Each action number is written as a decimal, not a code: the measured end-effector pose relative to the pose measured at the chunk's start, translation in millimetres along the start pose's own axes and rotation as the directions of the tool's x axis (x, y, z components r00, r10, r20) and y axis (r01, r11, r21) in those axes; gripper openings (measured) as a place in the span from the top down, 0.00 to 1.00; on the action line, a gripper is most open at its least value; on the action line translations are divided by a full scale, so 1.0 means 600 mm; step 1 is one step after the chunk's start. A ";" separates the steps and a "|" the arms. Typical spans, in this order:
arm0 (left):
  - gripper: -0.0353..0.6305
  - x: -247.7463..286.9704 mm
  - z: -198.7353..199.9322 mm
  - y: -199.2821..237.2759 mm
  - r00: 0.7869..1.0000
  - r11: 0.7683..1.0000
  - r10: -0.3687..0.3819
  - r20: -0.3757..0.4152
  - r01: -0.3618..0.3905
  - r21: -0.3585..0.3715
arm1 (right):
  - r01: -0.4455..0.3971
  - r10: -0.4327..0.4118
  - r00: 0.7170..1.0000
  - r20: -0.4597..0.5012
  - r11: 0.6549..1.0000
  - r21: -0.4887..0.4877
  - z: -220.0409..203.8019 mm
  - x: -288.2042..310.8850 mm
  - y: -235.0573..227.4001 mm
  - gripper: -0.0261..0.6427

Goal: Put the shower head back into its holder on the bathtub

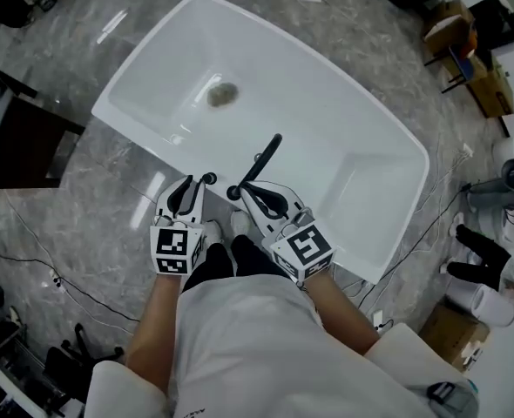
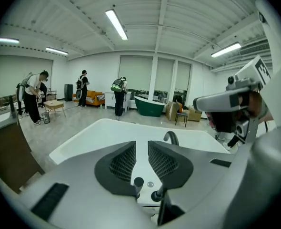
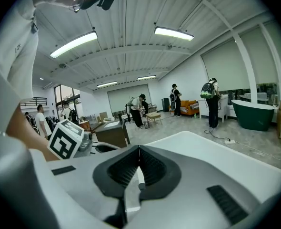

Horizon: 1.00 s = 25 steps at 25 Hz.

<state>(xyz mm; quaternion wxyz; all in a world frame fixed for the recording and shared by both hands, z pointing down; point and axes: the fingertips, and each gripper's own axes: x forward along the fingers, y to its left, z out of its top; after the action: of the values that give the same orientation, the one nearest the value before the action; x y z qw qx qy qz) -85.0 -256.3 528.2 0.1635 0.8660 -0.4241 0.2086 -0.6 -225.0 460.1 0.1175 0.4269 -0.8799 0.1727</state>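
Observation:
The white bathtub (image 1: 353, 190) lies below me with its near rim at my grippers. A black curved spout (image 1: 267, 155) (image 2: 170, 137) reaches from that rim over the basin. Two small black knobs (image 1: 209, 178) (image 2: 138, 181) sit on the rim, and a slim black stem with a round top (image 2: 155, 195) stands upright beside them; I cannot tell if it is the shower head. My left gripper (image 1: 188, 187) (image 2: 141, 149) hovers above the rim, its jaws a narrow gap apart with nothing between them. My right gripper (image 1: 245, 190) (image 3: 139, 149) hangs beside the spout, fingertips touching, holding nothing.
The tub's drain (image 1: 222, 94) is at the far end. A dark cabinet (image 1: 13, 142) stands to the left, cardboard boxes (image 1: 492, 85) at the upper right, and cables run over the marble floor. Several people and a green tub (image 2: 152, 105) are far back.

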 end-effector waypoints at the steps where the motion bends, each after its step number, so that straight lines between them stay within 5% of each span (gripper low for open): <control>1: 0.82 -0.007 0.016 0.000 1.000 1.000 -0.002 0.015 0.002 -0.001 | -0.004 0.004 1.000 0.009 1.000 -0.005 0.008 0.001 0.002 0.93; 5: 0.93 -0.035 0.077 0.001 0.996 1.000 0.008 0.087 -0.008 -0.002 | -0.020 0.021 0.999 0.034 0.999 -0.034 0.032 -0.001 0.005 0.93; 16: 0.93 -0.124 0.164 0.006 0.976 1.000 0.017 0.217 -0.013 -0.021 | -0.028 0.034 0.996 0.088 0.997 -0.071 0.083 -0.026 0.030 0.93; 25: 0.93 -0.143 0.189 0.015 0.969 1.000 0.003 0.247 -0.001 -0.008 | -0.015 0.026 0.992 0.126 0.996 -0.090 0.116 -0.028 0.031 0.94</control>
<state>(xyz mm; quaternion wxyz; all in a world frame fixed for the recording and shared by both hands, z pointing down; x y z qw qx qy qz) -114.6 -256.5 389.0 0.1127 0.8841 -0.4429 0.0975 -9.2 -231.0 386.9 0.0782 0.4223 -0.8967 0.1073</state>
